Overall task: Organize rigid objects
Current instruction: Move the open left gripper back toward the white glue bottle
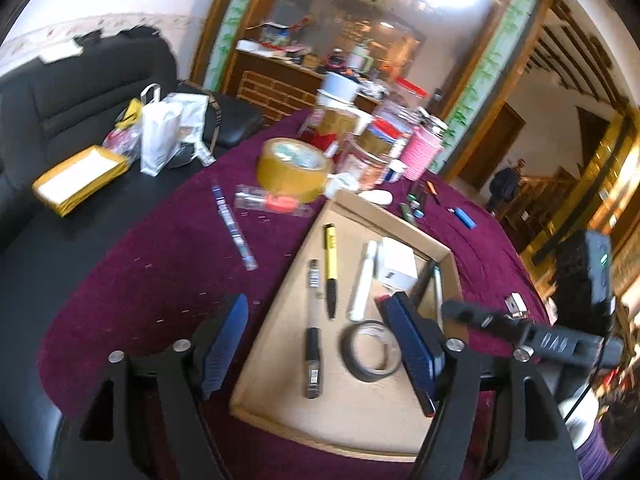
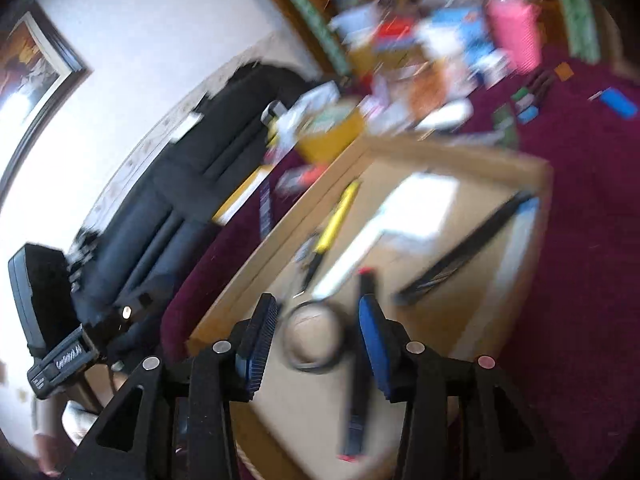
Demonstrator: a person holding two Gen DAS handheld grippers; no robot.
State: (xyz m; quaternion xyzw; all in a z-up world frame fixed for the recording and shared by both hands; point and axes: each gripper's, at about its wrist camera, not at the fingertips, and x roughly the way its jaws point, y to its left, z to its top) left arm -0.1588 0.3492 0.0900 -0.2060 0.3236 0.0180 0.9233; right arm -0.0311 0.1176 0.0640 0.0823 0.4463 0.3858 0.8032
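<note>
Bench (image 1: pixel 132 280), maroon cloth. Tray (image 1: pixel 280 364) holds white box (image 1: pixel 396 266), tape ring (image 1: pixel 370 350), white tube (image 1: pixel 362 280), yellow pen (image 1: pixel 330 268), clear pen (image 1: pixel 313 332). Beyond tray: tape roll (image 1: pixel 294 170), jars (image 1: pixel 362 160), blue pen (image 1: pixel 234 228). Left tool (image 1: pixel 320 348) spread, empty, above tray. Right tool (image 2: pixel 316 340) spread over tape ring, not gripping

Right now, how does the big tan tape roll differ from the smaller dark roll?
The tan tape roll sits on the purple cloth outside the cardboard tray; the dark tape roll lies inside it. The tan roll looks wider and taller, with thick brownish winding; the dark roll is a thin, low ring of grey-black tape. Both lie flat with the hole facing up.
</note>
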